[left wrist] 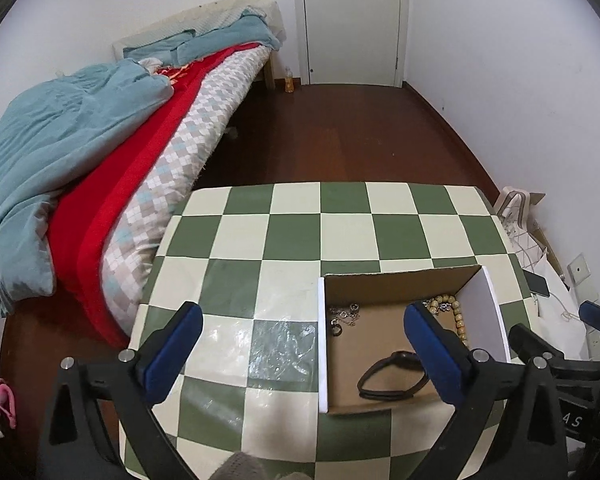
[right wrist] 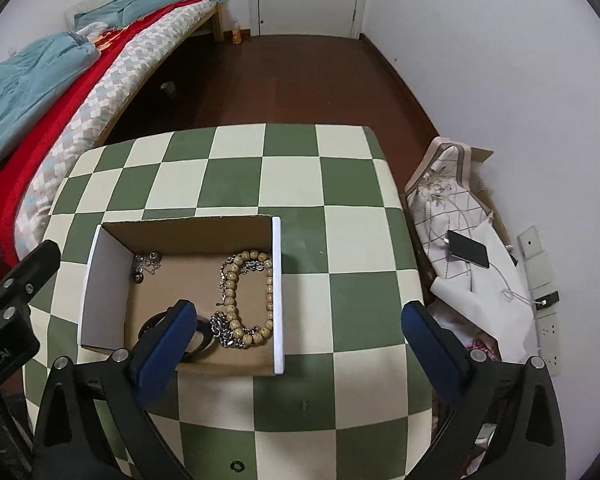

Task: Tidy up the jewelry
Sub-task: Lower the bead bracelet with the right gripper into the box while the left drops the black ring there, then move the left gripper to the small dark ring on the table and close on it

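An open cardboard box (right wrist: 192, 228) with white side walls stands on the green-and-cream checked table (right wrist: 340, 200). In it lie a wooden bead bracelet (right wrist: 232, 284), a silver chain (right wrist: 220, 328), a silver necklace (right wrist: 146, 264) and a black band (right wrist: 198, 340). In the left wrist view the box (left wrist: 396, 280) holds the black band (left wrist: 388, 372), the silver necklace (left wrist: 344, 316) and the beads (left wrist: 456, 316). My left gripper (left wrist: 304, 352) is open and empty above the table, its right finger over the box. My right gripper (right wrist: 296, 348) is open and empty, its left finger over the box's near edge.
A bed (left wrist: 100, 160) with a blue quilt and red blanket runs along the left of the table. A phone (right wrist: 468, 252) on a charging cable lies on fabric and bags at the right by the wall. Dark wooden floor (left wrist: 340, 132) and a white door (left wrist: 352, 20) lie beyond.
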### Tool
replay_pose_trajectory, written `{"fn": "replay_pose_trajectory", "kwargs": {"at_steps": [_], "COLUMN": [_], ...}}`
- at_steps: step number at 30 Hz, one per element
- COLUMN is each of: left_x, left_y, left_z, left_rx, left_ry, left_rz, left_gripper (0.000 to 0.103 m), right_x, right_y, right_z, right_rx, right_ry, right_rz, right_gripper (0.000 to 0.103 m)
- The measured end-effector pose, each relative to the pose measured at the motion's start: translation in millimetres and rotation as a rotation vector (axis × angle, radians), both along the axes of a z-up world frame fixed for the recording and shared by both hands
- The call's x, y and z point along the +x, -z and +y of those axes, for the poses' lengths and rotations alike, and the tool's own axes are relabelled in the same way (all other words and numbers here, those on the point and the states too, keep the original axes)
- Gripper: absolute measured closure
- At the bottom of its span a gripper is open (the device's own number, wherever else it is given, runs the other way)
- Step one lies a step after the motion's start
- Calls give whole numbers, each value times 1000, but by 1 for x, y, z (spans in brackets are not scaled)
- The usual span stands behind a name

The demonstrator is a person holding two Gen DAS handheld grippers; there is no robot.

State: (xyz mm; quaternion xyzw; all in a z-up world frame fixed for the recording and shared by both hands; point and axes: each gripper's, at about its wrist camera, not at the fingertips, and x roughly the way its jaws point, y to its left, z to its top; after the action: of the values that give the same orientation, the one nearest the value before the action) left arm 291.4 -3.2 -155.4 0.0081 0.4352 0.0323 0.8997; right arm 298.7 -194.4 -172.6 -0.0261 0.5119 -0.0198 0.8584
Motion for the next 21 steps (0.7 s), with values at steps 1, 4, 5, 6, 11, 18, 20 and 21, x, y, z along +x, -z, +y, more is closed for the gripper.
{"fn": "replay_pose_trajectory", "kwargs": {"at_steps": [1, 4, 5, 6, 11, 18, 20, 21], "left_x": [-4, -18, -21, -26, -51, -80, -88, -92], "left_y": [-2, -11, -14, -17, -35, -63, -64, -62], "left_z": [0, 4, 6, 7, 9, 9, 6, 4], "left_rx": [1, 4, 1, -1, 4, -8, -2, 2], "left_ry": [0, -7, -8, -11, -13, -22, -25, -25], "left_rz": [-8, -35, -39, -47, -92, -156, -156, -153], "left_gripper": [0, 0, 0, 0, 0, 0, 0, 0], "right_x": [-4, -16, -21, -26, -52, -91, -102, -107], "right_y": [-3, -13, -16, -20, -44, -80, -84, -84], "right_z": [0, 0, 0, 0, 3, 2, 0, -2], "right_rx": [2, 9, 10, 10, 14, 82, 101, 103], "right_ry": [1, 9, 11, 13, 15, 13, 15, 17], "right_rz": [-9, -38, -50, -64, -131, -199, -206, -206], "right_gripper": [0, 0, 0, 0, 0, 0, 0, 0]}}
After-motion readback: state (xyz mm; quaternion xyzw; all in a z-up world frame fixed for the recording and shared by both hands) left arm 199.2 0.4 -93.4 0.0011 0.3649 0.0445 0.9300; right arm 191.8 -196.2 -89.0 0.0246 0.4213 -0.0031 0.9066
